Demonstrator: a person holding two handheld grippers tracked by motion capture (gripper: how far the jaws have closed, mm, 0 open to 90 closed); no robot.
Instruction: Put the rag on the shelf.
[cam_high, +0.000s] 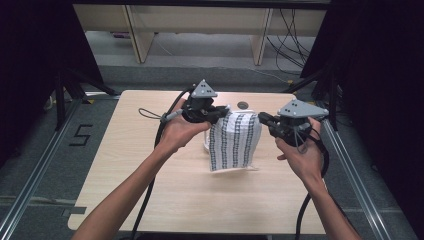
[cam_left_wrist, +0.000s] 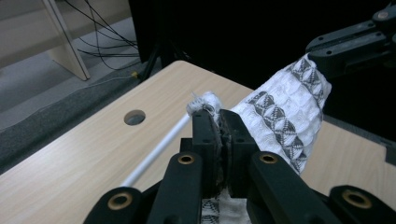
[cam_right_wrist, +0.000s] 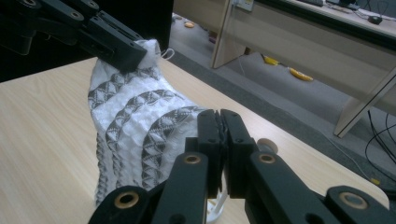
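Your left gripper (cam_high: 218, 114) is clamped tight on one top corner of the white patterned cloth (cam_high: 235, 142), jaws pinched together with fabric bunched between them. The cloth hangs between your two tools, stretched at the top, its lower edge draping toward the wooden table (cam_high: 125, 165) below. A white rod (cam_left_wrist: 156, 149) lies on the table just under and ahead of your left jaws. Your right gripper (cam_high: 264, 119) pinches the opposite top corner, jaws closed on it.
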